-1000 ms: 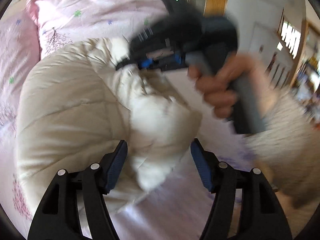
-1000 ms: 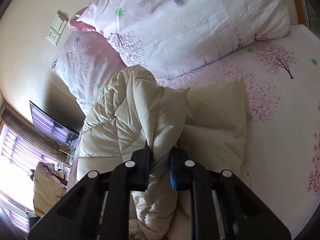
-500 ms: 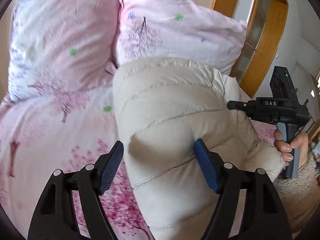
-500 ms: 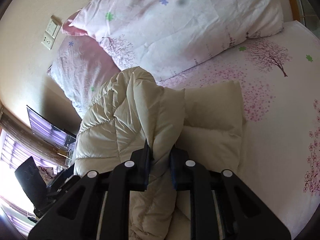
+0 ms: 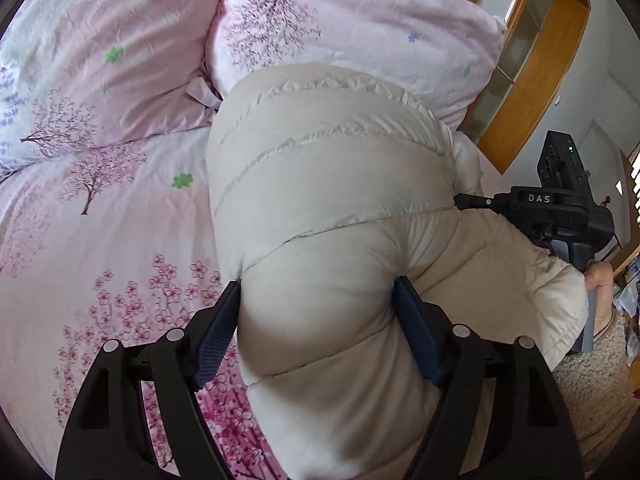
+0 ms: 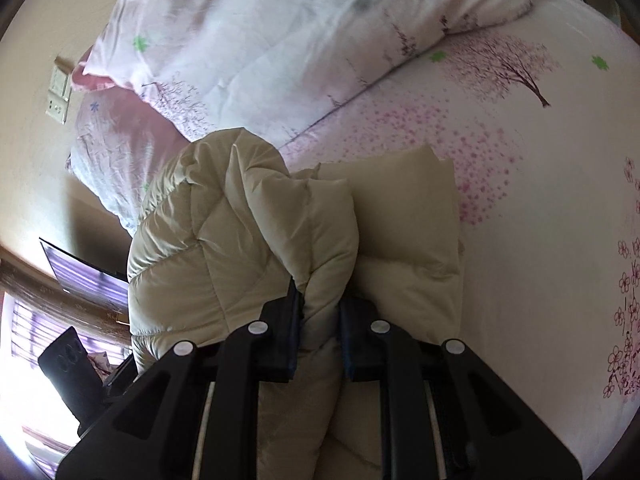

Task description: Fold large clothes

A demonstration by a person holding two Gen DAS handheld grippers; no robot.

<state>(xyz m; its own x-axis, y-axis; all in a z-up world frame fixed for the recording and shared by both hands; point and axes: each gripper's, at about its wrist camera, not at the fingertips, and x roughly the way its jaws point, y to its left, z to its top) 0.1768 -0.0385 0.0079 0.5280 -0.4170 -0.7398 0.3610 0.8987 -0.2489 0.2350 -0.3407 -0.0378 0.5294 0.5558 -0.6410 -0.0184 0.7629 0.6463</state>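
A cream quilted down jacket [image 5: 328, 184] lies bunched on the pink blossom-print bed sheet [image 5: 100, 240]. My left gripper [image 5: 318, 286] points down over it. Its jaws are opening, and a puffy bulge of the jacket fills the gap between the blue pads without being squeezed. In the right wrist view my right gripper [image 6: 319, 294] is shut on a raised fold of the jacket [image 6: 240, 216], holding it above a flatter folded layer. The right gripper's black body [image 5: 560, 208] shows at the jacket's right edge, held by a hand [image 5: 598, 280]; its fingers are hidden behind the fabric.
Two pink floral pillows [image 5: 100, 60] [image 5: 360, 20] lean at the head of the bed, just beyond the jacket. A wooden frame [image 5: 532, 68] stands to the right. The right wrist view shows wall sockets [image 6: 58, 96] and a screen [image 6: 80, 276] at the left.
The left gripper swung away from the right gripper toward the pillows, and its jaws widened around the jacket's bulk. The right gripper sank a little, still clamped on the same fold.
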